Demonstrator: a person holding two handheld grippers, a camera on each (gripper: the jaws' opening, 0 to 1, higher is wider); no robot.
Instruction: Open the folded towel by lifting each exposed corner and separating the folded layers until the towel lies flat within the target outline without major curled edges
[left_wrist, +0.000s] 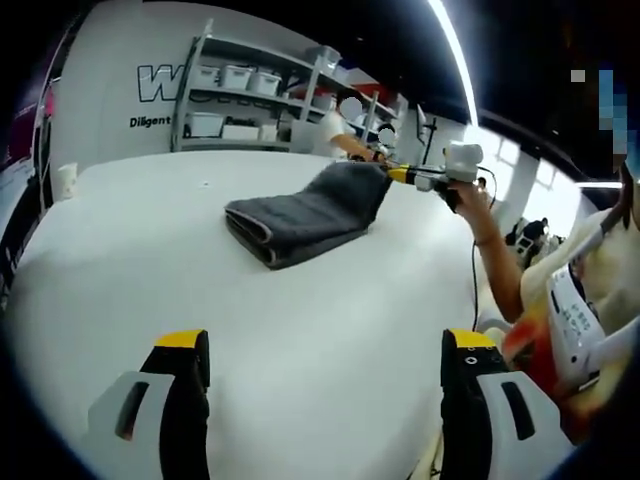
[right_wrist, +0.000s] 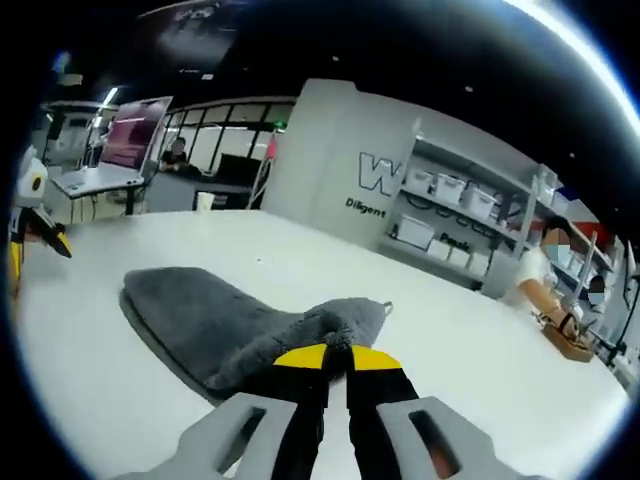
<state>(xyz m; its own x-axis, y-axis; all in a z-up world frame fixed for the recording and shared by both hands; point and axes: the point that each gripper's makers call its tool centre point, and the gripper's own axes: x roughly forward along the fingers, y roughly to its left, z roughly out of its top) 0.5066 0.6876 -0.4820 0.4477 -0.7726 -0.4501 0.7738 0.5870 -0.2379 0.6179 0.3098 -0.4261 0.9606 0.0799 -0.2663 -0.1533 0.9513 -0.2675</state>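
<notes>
**Towel corner pinched**

At centre frame in the left gripper view, the grey towel (left_wrist: 305, 215) lies folded on the white table (left_wrist: 300, 340). Your right hand-held gripper (right_wrist: 337, 358) clamps one raised corner, hiding the pinched edge. Your left hand-held gripper (left_wrist: 325, 350) gapes wide, holding nothing.

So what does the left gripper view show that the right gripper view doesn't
Left gripper view: the left gripper open over the bare white table, apart from the towel, with the right gripper at the towel's far raised end, held by a hand.

Right gripper view: the right gripper shut on a lifted corner of the towel, and desks with monitors behind.

Both: the folded grey towel, the table, the shelving with bins.
</notes>
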